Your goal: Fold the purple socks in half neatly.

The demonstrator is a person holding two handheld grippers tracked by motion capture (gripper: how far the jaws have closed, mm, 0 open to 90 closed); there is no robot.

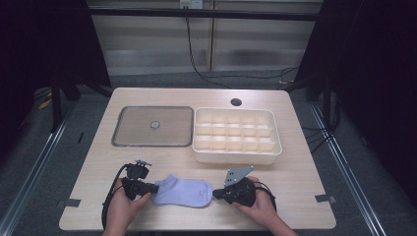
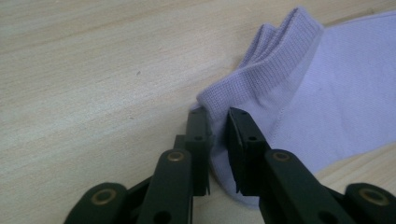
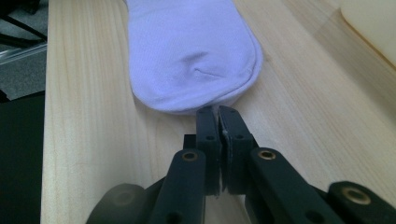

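slippage is your risk: the lilac sock (image 1: pixel 183 191) lies flat just before the divided tray (image 1: pixel 237 156), your left gripper (image 2: pixel 217 130) pinching only its cuff edge, your right gripper (image 3: pixel 218 122) closed on nothing at the toe, so lifting may drop it.

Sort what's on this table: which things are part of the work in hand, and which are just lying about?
In the job:
- lilac sock, flat on the table
- left gripper, fingers around the cuff corner
- right gripper, fingers together at the toe

Lying about:
- cream divided box, compartments empty
- grey flat lid beside it
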